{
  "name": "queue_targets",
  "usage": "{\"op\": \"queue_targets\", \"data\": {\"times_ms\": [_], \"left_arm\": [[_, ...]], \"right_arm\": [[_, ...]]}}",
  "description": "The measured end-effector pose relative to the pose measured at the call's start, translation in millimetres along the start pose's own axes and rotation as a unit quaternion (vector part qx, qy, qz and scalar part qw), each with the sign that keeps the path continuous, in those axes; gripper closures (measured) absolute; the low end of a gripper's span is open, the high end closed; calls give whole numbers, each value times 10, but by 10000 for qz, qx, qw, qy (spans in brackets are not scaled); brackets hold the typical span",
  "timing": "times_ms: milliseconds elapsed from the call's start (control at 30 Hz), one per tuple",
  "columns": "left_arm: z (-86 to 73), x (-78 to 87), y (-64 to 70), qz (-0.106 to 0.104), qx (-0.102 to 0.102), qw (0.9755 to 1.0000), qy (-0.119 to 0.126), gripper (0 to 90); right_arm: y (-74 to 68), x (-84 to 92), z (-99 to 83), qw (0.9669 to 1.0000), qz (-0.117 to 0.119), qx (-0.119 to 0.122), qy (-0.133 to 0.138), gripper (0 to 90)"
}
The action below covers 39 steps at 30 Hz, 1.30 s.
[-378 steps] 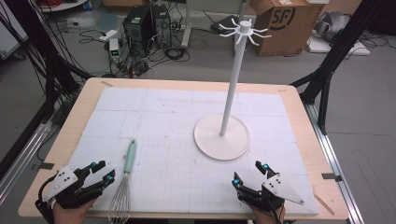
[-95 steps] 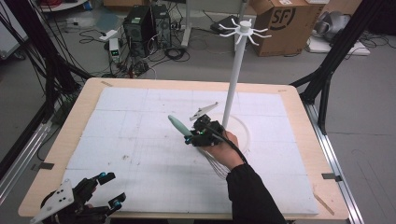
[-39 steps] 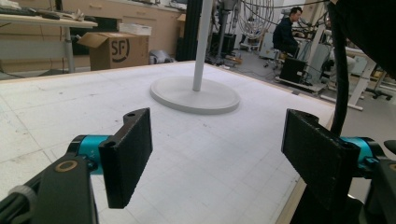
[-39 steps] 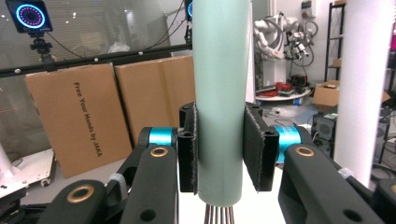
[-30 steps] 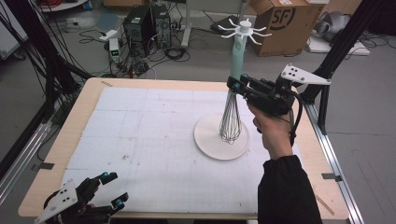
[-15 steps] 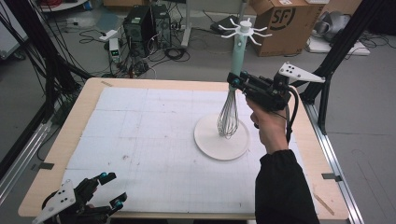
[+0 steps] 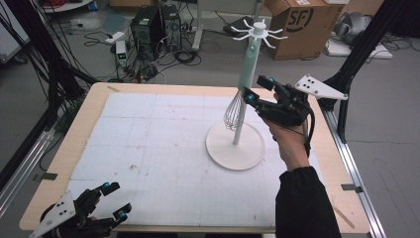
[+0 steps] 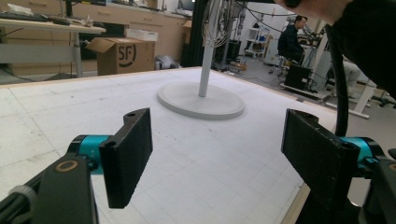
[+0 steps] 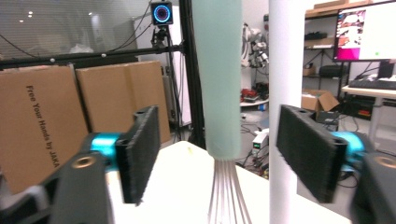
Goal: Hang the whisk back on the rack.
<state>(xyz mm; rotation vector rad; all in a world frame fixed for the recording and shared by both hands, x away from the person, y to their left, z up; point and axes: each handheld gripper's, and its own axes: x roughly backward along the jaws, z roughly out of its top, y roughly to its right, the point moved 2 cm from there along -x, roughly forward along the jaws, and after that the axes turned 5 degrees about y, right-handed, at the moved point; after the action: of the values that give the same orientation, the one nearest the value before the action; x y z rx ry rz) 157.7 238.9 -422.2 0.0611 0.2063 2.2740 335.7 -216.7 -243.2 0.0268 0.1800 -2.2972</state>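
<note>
The right hand (image 7: 289, 141) is raised over the far right of the tabletop (image 7: 148, 139), forearm reaching up from the near edge, holding the right gripper (image 7: 257, 91) level beside the white stand (image 7: 236, 144). Its jaws have just been opening and now stand apart on either side of the whisk (image 7: 242, 79), pads clear of the mint handle. The whisk hangs upright from the stand's hooks, wires down. The left gripper (image 7: 115, 201) rests low at the near left corner, jaws wide open with nothing between them. Cardboard boxes (image 9: 42, 130) behind read "SF" and "Free Your Hands by JAKA".
</note>
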Motion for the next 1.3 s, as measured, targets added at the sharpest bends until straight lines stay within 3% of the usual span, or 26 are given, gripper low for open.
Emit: {"op": "queue_targets", "data": {"times_ms": [33, 200, 367, 533, 667, 933, 1033, 1100, 1200, 1233, 1300], "left_arm": [[1, 2, -1, 3, -1, 10000, -5, 254], [7, 15, -2, 32, -6, 10000, 20, 253], [14, 20, -9, 76, -6, 10000, 58, 253], [6, 7, 4, 80, -75, 9999, 46, 250], [3, -6, 19, 89, -190, 9997, 77, 247], [-5, -42, 30, 101, -318, 9994, 97, 245], [3, -62, 15, 147, -346, 9992, 143, 245], [2, -72, 9, 166, -371, 9990, 178, 245], [-12, -79, -1, 198, -413, 9989, 127, 244], [-17, -86, 1, 204, -402, 9989, 132, 244], [-24, -95, 4, 208, -416, 9988, 116, 244]], "right_arm": [[-27, 44, -44, 9999, -55, 70, -99, 226], [-143, 224, -208, 9985, -268, 450, -167, 206], [-275, 464, -361, 9977, -320, 573, -141, 197], [-401, 634, -513, 9953, -455, 803, -298, 194], [-501, 826, -681, 9956, -453, 747, -335, 191], [-571, 973, -858, 9951, -498, 685, -508, 179], [-623, 1031, -906, 9946, -498, 795, -455, 180], [-641, 1067, -951, 9953, -479, 741, -403, 180], [-643, 1100, -1068, 9939, -580, 773, -537, 176], [-646, 1115, -1108, 9935, -584, 854, -471, 178], [-641, 1134, -1191, 9939, -592, 793, -485, 177]]}}
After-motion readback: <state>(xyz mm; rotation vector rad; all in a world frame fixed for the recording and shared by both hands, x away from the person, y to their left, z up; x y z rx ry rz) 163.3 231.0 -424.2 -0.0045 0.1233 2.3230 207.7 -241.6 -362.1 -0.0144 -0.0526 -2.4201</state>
